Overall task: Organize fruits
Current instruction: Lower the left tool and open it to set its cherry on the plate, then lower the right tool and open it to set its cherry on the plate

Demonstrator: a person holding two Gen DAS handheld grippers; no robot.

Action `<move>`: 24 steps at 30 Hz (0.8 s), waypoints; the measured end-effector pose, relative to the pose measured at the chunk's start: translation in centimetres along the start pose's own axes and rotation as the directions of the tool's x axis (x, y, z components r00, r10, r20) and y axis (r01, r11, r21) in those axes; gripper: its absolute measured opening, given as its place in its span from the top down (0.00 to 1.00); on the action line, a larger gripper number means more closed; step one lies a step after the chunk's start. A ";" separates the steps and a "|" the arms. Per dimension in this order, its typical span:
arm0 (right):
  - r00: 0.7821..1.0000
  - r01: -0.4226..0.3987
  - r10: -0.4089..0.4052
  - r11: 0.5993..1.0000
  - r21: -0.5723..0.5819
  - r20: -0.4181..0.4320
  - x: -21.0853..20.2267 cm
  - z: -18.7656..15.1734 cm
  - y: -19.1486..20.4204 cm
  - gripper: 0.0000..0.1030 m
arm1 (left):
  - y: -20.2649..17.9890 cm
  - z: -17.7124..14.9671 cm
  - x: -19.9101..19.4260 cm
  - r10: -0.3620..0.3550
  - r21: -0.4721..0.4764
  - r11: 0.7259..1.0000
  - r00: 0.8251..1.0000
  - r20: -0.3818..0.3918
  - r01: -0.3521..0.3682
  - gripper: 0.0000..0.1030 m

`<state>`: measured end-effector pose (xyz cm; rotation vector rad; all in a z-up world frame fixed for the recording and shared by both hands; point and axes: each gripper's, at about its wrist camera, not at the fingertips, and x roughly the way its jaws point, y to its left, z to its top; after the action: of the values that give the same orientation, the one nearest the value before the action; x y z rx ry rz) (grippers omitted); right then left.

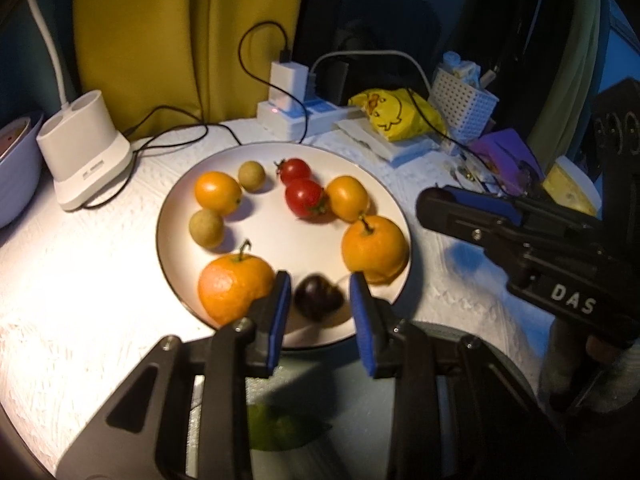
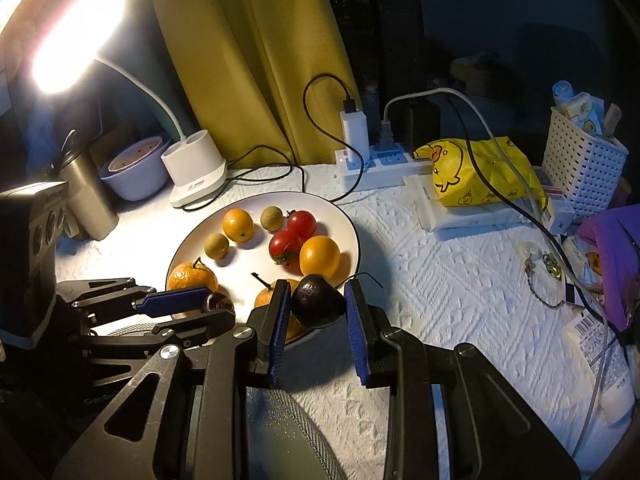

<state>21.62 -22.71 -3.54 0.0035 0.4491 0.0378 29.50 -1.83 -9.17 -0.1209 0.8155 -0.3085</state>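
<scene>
Presently both tools are loaded at the near rim of the plate (image 1: 276, 236); slip and collision are the likely risks.

Left gripper (image 1: 319, 280) is clamped on the left-held dark fruit (image 1: 318, 298), just beside a stemmed mandarin (image 1: 234, 288). Right gripper (image 2: 317, 283) is clamped on the right-held dark fruit (image 2: 318, 300) over the same rim. Judged: a round fruit could squirt from the narrow pads, strike the mandarin and roll off the plate, and tools this near could bump. Surface is a white embossed cloth (image 2: 440, 280) over the tabletop. Lamp base (image 1: 86, 148) sits at the far-left corner, a power strip (image 2: 380, 162) with trailing cables along the far edge, and a yellow bag (image 2: 480, 172) and white basket (image 2: 580, 164) far right. The room is dim, with an ochre curtain (image 2: 248, 60) behind.
</scene>
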 end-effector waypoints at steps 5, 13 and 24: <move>1.000 -0.006 0.006 1.000 -0.020 0.002 0.4 0.7 1.0 0.72 | 0.9 0.2 -1.9 0.006 -0.013 1.000 0.999 0.048 -0.005 0.69; 0.999 -0.035 0.035 0.997 -0.067 0.001 1.7 2.0 3.7 0.72 | 4.1 0.4 -4.0 0.054 -0.058 0.997 0.993 0.105 -0.048 0.68; 0.997 -0.063 0.059 0.993 -0.096 -0.047 5.4 2.5 5.9 0.72 | 7.9 0.2 -3.2 0.107 -0.131 0.987 0.989 0.099 -0.094 0.68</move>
<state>27.34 -16.65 -3.51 -0.0800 0.4906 0.1202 29.30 6.69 -8.56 -0.2119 0.7333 -0.1541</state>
